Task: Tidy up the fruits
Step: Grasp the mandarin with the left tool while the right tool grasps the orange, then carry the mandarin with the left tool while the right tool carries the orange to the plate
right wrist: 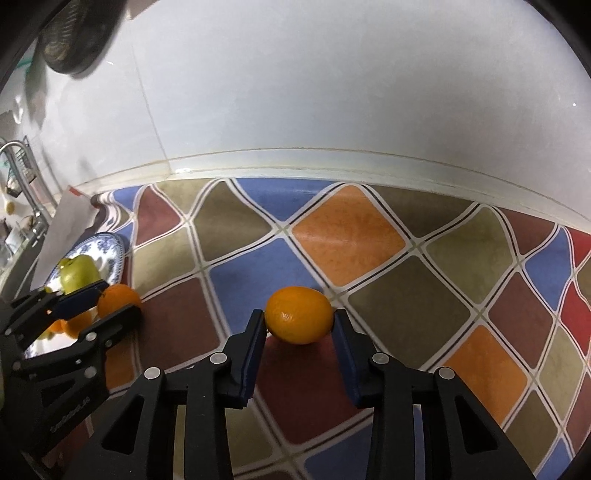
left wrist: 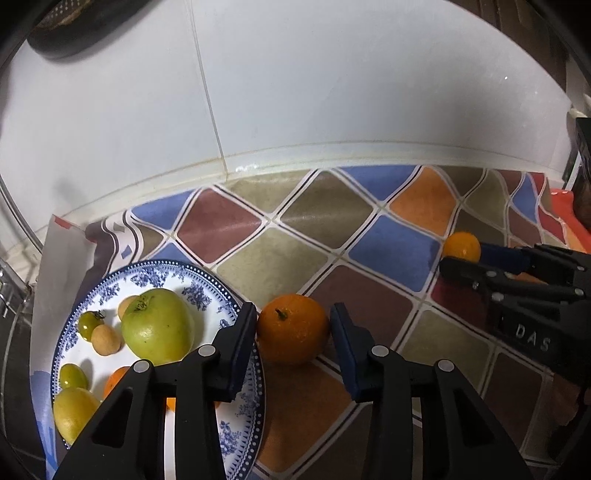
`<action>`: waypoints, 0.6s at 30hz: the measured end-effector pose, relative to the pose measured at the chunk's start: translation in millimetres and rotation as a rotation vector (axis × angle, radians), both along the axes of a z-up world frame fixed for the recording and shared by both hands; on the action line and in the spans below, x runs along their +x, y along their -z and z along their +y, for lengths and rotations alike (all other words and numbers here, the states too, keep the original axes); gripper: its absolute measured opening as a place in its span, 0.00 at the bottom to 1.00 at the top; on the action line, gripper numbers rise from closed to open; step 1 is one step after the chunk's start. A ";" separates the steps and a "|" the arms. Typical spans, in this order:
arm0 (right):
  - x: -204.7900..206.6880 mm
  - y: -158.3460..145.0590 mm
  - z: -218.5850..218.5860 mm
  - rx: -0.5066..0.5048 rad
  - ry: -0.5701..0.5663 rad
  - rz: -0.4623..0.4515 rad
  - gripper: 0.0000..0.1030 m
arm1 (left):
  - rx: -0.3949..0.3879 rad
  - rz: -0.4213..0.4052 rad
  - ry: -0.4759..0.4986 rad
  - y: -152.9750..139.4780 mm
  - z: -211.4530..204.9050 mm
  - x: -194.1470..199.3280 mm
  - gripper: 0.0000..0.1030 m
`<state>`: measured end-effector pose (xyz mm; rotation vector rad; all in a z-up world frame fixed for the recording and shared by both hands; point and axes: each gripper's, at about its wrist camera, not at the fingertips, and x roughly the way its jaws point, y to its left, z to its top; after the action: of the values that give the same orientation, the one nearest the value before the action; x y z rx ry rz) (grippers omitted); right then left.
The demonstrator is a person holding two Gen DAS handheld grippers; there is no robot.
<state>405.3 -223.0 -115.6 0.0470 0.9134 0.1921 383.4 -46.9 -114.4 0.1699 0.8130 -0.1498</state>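
Observation:
An orange (left wrist: 293, 328) with a small stem sits on the patterned cloth just right of a blue-and-white plate (left wrist: 207, 275). My left gripper (left wrist: 293, 310) has a pad against each side of it. The plate holds a green apple (left wrist: 159, 326), small green tomatoes, a lemon and other small fruit, partly hidden behind my left finger. A second, smoother orange (right wrist: 299, 319) rests on a dark red diamond of the cloth, with my right gripper (right wrist: 299, 315) shut on its sides. In the right wrist view the left gripper (right wrist: 120, 298) and the plate (right wrist: 110, 243) show at far left.
A white tiled wall (left wrist: 295, 92) rises directly behind the counter. A dark pan (left wrist: 74, 26) hangs at top left. A white sheet (left wrist: 62, 266) stands behind the plate. A faucet (right wrist: 14, 155) and sink area lie far left. An orange-red cloth (left wrist: 565, 218) lies at right.

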 end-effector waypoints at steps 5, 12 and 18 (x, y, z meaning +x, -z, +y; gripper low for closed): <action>-15.4 -15.9 3.2 0.015 -0.013 -0.027 0.36 | -0.030 -0.034 0.014 -18.1 -1.4 -13.7 0.39; -39.4 -44.7 6.9 0.024 -0.025 -0.078 0.36 | -0.059 -0.085 0.022 -44.1 2.6 -38.1 0.40; -60.2 -68.0 8.2 0.029 -0.029 -0.123 0.36 | -0.085 -0.125 0.020 -64.4 9.5 -62.2 0.39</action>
<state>345.1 -214.8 -47.6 0.0484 0.7887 0.2331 321.2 -37.4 -50.0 0.1067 0.6790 -0.1904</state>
